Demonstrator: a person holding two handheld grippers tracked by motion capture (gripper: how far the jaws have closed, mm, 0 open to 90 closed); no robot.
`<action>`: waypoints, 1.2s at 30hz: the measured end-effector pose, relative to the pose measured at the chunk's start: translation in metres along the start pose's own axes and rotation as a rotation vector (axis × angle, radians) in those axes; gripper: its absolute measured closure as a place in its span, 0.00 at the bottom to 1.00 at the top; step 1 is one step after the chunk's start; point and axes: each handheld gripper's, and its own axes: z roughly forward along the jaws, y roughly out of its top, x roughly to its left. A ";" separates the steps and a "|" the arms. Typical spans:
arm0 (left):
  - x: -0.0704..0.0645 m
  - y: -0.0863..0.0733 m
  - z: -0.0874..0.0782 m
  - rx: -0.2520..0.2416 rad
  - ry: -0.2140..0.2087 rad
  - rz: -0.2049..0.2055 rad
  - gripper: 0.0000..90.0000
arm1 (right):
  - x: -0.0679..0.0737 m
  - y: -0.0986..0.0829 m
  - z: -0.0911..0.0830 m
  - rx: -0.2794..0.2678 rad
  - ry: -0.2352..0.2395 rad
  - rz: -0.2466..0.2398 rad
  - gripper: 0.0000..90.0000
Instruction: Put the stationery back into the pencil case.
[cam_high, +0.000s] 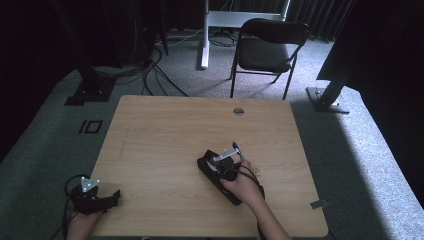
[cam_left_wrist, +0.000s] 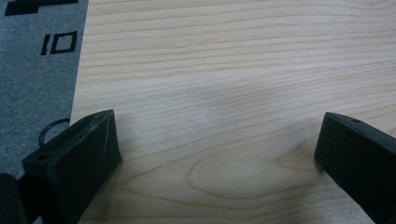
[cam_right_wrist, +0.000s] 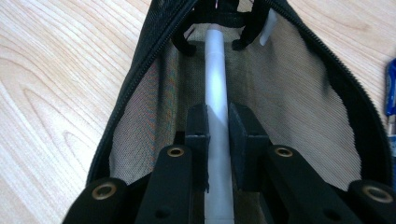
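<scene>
An open black zip case (cam_high: 218, 176) lies on the wooden table (cam_high: 165, 130), right of centre; its mesh lining (cam_right_wrist: 289, 102) and zipper edge show in the right gripper view. My right gripper (cam_right_wrist: 217, 122) is inside the case, shut on a white pen (cam_right_wrist: 215, 70) that runs lengthwise along the case floor. In the high view that right gripper (cam_high: 226, 167) sits over the case with a hand behind it. My left gripper (cam_high: 116, 196) rests at the table's front left corner, and the left gripper view shows the left gripper (cam_left_wrist: 217, 140) open over bare wood.
A blue object (cam_right_wrist: 390, 86) lies just outside the case at the right. A small round hole (cam_high: 238, 111) marks the table's far edge. A black folding chair (cam_high: 267, 47) stands beyond the table. Cables and dark stands sit on the grey carpet (cam_high: 45, 145).
</scene>
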 end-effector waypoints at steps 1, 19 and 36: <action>0.000 0.000 0.000 0.000 0.000 0.000 0.00 | 0.001 0.000 0.001 0.005 0.001 -0.003 0.87; 0.000 0.000 0.000 0.000 0.000 0.000 0.00 | -0.001 0.004 -0.006 -0.027 0.030 0.010 0.81; 0.000 0.000 0.000 0.000 0.000 0.001 0.00 | -0.009 0.010 -0.043 -0.157 0.046 0.015 0.79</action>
